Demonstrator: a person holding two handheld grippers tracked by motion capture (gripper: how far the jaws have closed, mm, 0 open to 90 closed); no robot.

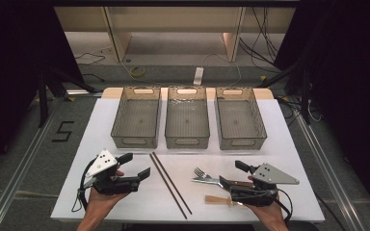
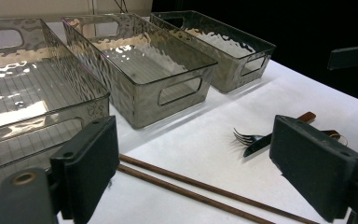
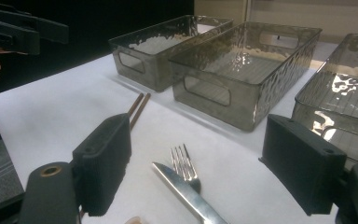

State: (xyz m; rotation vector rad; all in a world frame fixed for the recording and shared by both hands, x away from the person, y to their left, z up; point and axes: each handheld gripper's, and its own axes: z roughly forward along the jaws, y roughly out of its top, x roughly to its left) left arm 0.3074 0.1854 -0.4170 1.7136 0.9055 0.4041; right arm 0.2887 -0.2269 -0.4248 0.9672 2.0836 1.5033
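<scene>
Three bins (image 1: 187, 118) behind in a row, chopsticks (image 1: 169, 185) centre — fork (image 1: 200, 172), knife (image 1: 207, 180) right

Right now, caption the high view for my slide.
Two open grippers, left and right, flank chopsticks, fork and knife before three empty bins.

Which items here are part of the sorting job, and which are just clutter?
In play: fork, knife, chopsticks, wooden-handled utensil, three clear bins.

Lying about: yellow tape roll, power strip, cables on the floor.
</scene>
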